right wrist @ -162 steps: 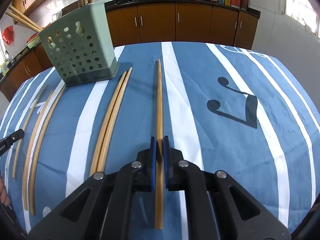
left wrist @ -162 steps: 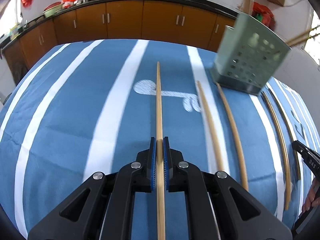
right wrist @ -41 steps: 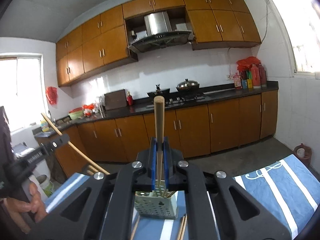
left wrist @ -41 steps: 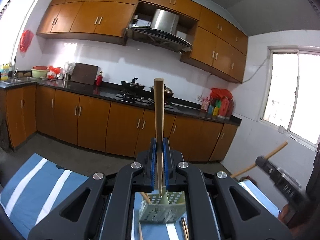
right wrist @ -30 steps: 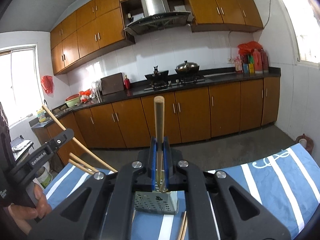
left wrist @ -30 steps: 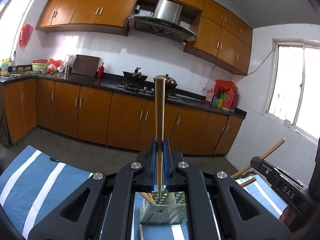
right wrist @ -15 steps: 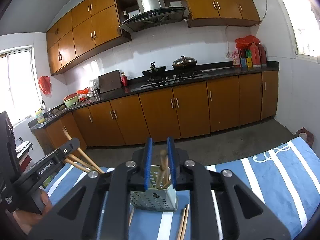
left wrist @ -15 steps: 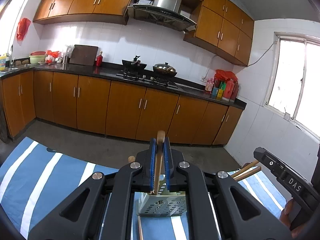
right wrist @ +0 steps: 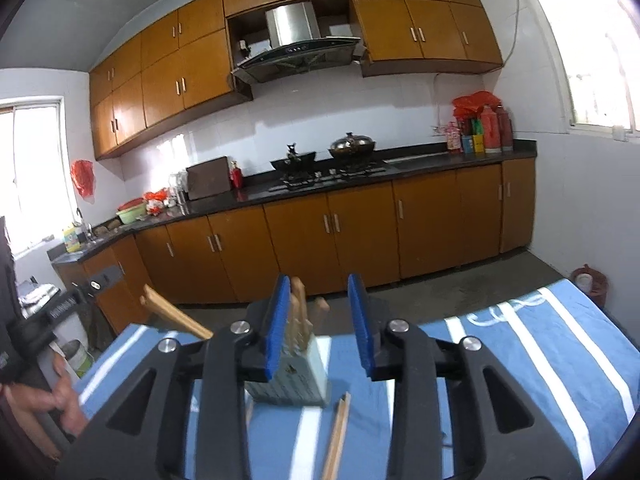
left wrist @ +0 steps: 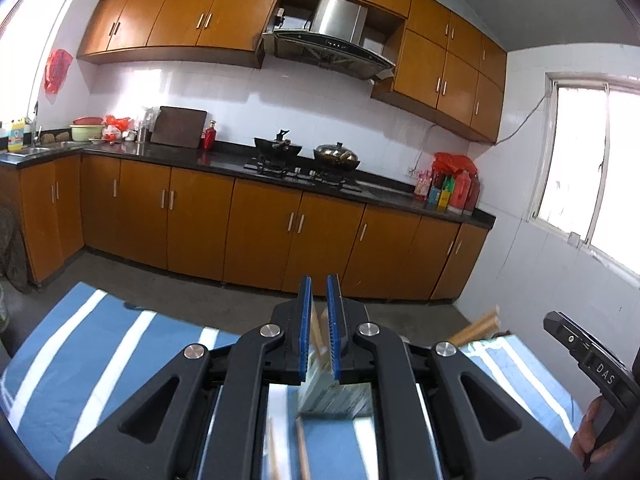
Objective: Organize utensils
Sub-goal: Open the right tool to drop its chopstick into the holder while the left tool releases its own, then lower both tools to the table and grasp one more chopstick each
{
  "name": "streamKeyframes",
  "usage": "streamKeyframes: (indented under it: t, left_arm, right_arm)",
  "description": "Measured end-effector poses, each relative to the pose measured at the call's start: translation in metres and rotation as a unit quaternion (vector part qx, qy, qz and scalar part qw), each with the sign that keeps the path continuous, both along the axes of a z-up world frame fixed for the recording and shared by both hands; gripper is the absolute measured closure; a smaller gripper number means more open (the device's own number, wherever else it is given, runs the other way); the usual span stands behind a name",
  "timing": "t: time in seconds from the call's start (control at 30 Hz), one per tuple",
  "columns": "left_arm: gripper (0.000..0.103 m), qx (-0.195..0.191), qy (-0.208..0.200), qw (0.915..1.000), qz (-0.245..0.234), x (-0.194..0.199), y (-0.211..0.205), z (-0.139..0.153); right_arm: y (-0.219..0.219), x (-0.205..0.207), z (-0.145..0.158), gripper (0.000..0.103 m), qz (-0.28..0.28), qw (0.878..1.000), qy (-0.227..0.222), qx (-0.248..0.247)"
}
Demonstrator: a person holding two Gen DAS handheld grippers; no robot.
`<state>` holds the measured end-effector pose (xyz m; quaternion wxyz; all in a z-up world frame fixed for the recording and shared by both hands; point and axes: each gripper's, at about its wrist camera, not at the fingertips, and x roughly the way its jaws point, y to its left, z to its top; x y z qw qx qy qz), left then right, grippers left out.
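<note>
From here I'd just lift both grippers straight up so I don't clip the sticks standing in the holder (right wrist: 298, 380), then drop back to the cloth (right wrist: 520, 360) for the loose chopsticks (right wrist: 338, 432). Right gripper (right wrist: 320, 328) is wide open, holding nothing, holder right below it. Left gripper (left wrist: 319, 328) is only slightly apart, a stick (left wrist: 317, 330) showing in the gap, looks released.

Chopsticks (right wrist: 298, 312) look like plain matt wood, standing in a pale green plastic holder (right wrist: 296, 380). Tablecloth (right wrist: 520, 360) is soft blue-and-white striped cloth. Cabinets (left wrist: 260, 232) at center frame are glossy wood, countertop (left wrist: 224, 160) shiny black.
</note>
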<state>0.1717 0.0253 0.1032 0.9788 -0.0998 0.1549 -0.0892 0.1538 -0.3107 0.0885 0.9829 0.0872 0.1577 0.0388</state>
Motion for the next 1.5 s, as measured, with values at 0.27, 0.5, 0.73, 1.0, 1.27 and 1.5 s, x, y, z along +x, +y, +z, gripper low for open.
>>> streamKeyframes:
  t: [0.27, 0.5, 0.73, 1.0, 1.27, 1.5]
  left_arm:
    - [0.07, 0.037, 0.106, 0.9937, 0.006, -0.015, 0.019, -0.074]
    - [0.07, 0.045, 0.215, 0.9757, 0.002, -0.015, 0.029, -0.145]
    - [0.07, 0.045, 0.248, 0.9678, 0.0, -0.02, 0.034, -0.172]
    - [0.07, 0.046, 0.26, 0.9643, -0.018, -0.021, 0.022, -0.183]
    - [0.07, 0.048, 0.271, 0.9604, -0.045, -0.024, 0.004, -0.191]
    - [0.078, 0.065, 0.285, 0.9539, -0.067, -0.023, -0.015, -0.201]
  right_arm:
    - [-0.002, 0.008, -0.108, 0.07, 0.001, 0.988, 0.157, -0.009]
    - [0.026, 0.019, -0.193, 0.083, 0.048, 0.96, 0.276, 0.016]
    - [0.038, 0.023, -0.21, 0.084, 0.053, 0.954, 0.294, 0.006]
    - [0.043, 0.023, -0.213, 0.085, 0.049, 0.954, 0.294, -0.025]
    - [0.017, 0.028, -0.216, 0.095, -0.039, 0.955, 0.291, -0.033]
    - [-0.009, 0.025, -0.217, 0.095, -0.064, 0.954, 0.293, -0.002]
